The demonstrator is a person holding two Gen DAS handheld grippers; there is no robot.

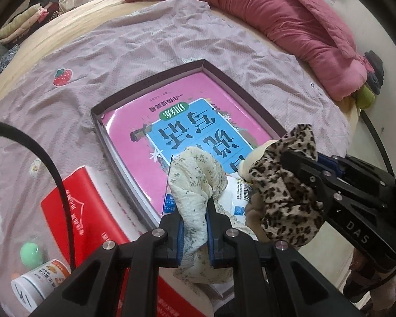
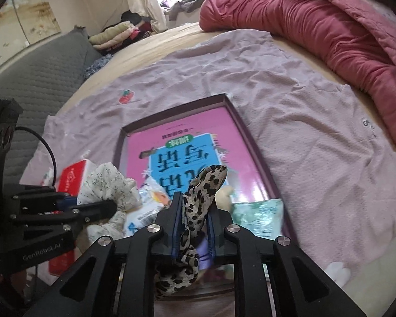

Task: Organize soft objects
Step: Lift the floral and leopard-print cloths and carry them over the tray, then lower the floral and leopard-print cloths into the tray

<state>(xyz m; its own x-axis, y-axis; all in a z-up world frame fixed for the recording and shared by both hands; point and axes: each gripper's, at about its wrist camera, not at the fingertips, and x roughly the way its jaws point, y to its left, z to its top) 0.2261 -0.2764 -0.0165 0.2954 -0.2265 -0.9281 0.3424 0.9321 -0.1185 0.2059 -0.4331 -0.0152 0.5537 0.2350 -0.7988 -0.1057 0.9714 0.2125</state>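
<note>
My left gripper (image 1: 194,208) is shut on a cream floral cloth (image 1: 195,174) that bulges above its blue pads. My right gripper (image 2: 195,206) holds a leopard-print cloth (image 2: 211,177); the cloth fills the gap at the tips and rises above them. Both hang low over the near end of a shallow purple-rimmed box (image 1: 240,87) in which a pink and blue book (image 1: 171,105) lies. In the left wrist view the right gripper (image 1: 301,161) comes in from the right with the leopard-print cloth (image 1: 285,192). In the right wrist view the left gripper (image 2: 105,206) and floral cloth (image 2: 105,182) are at the left.
A red carton (image 1: 74,211), a white jar (image 1: 39,280) and a green egg shape (image 1: 30,253) lie left of the box. Plastic packets (image 2: 261,214) sit at its near end. A lilac garment (image 1: 118,52) covers the bed. A rolled pink quilt (image 1: 290,21) lies at the far side.
</note>
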